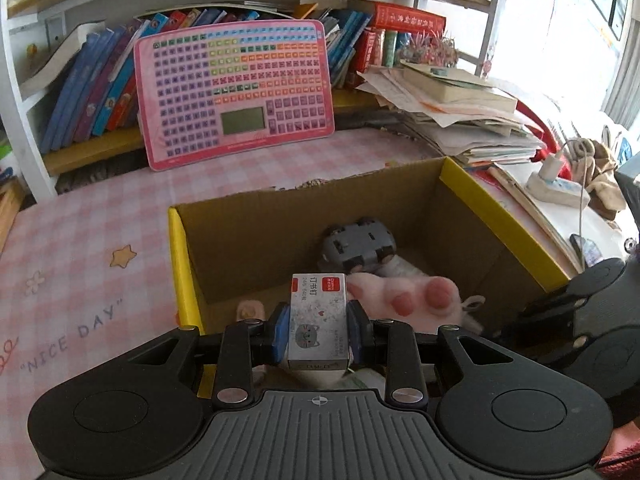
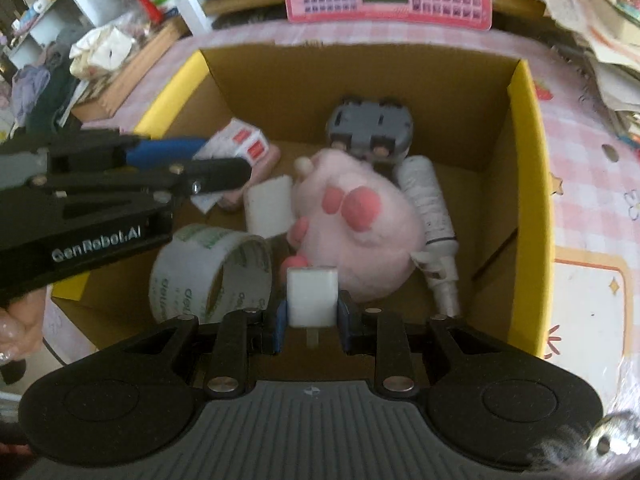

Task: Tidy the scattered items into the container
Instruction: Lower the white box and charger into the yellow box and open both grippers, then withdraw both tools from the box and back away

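Observation:
My left gripper [image 1: 318, 330] is shut on a small staple box [image 1: 317, 320] with a grey cat print, held over the near edge of the open cardboard box [image 1: 256, 236]. My right gripper [image 2: 312, 316] is shut on a white cube-shaped charger plug [image 2: 312, 296], held over the same cardboard box [image 2: 524, 152]. Inside lie a pink paw plush [image 2: 360, 220], a grey toy car [image 2: 370, 130], a white spray bottle [image 2: 432, 216], a tape roll [image 2: 212, 268] and a white block [image 2: 270, 206]. The left gripper with the staple box [image 2: 240, 140] shows at the left of the right wrist view.
A pink keyboard toy [image 1: 236, 92] leans against a bookshelf behind the box. A paper and book pile [image 1: 460, 112] and a power strip [image 1: 558, 192] sit to the right. The pink checked tablecloth [image 1: 80, 248] spreads to the left.

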`<state>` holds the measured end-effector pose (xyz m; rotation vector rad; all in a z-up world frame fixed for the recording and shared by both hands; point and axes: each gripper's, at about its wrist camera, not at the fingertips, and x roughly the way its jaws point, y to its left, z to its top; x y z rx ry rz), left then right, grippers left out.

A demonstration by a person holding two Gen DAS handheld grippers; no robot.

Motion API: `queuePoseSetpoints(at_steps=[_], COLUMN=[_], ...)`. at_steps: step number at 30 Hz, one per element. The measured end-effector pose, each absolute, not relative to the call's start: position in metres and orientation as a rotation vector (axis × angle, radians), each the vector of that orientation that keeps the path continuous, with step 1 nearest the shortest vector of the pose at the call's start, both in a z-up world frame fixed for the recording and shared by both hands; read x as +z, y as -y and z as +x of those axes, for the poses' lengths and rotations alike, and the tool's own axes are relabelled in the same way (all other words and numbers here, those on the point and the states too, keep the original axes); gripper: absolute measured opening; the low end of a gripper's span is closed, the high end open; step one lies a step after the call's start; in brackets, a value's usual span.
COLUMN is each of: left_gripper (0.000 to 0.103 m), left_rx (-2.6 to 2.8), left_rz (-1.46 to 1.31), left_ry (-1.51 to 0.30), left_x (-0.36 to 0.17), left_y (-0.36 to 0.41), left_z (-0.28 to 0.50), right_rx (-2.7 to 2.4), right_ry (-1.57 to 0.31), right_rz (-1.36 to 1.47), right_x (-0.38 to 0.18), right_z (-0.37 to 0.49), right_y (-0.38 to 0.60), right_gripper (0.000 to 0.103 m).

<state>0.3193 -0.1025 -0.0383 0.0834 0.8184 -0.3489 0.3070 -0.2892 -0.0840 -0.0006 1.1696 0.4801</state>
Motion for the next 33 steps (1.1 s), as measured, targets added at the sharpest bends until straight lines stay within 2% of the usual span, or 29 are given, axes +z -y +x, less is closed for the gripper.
queuePoseSetpoints(at_steps=[6,9,11,13,14,18,21,25,29,31,33], left_gripper=[0.029,0.033,0.043,0.071,0.074,0.077,0.085,0.087,0.091,0.096,0.097], left_rx=[-0.350,-0.362,-0.361,-0.354,-0.347,-0.319,-0.290,-0.251,-0.184,-0.142,-0.105], left_rz=[0.144,0.163,0.178,0.195,0.205,0.224,0.219,0.202,0.176,0.161,0.137], left_ry=[-0.832,-0.842,-0.842,-0.833,-0.822,-0.777,-0.748,-0.717,-0.669,-0.635,-0.608], left_x=[-0.041,-0.042,-0.042,-0.041,-0.040,-0.030,-0.021,-0.009,0.004,0.008,0.011], left_y=[0.112,0.115,0.117,0.120,0.121,0.123,0.121,0.115,0.103,0.095,0.086], left_z=[0.325,0.325,0.323,0.318,0.314,0.300,0.291,0.279,0.258,0.244,0.228], right_rx=[0.492,0.493,0.493,0.495,0.491,0.471,0.450,0.430,0.399,0.372,0.351], right_ry=[-1.187,-1.185,-1.179,-1.179,-1.178,-1.154,-1.129,-1.069,-0.951,-0.883,-0.829], right_rz=[0.012,0.016,0.025,0.044,0.054,0.075,0.085,0.083,0.049,0.026,0.015], right_x=[-0.089,-0.089,-0.088,-0.087,-0.086,-0.080,-0.075,-0.063,-0.046,-0.038,-0.031], right_z=[0.309,0.309,0.308,0.308,0.308,0.302,0.295,0.285,0.270,0.260,0.248], right_y=[0.288,0.289,0.291,0.294,0.295,0.300,0.305,0.306,0.305,0.305,0.305], right_gripper=[0.024,0.025,0.026,0.033,0.034,0.034,0.034,0.034,0.034,0.037,0.041])
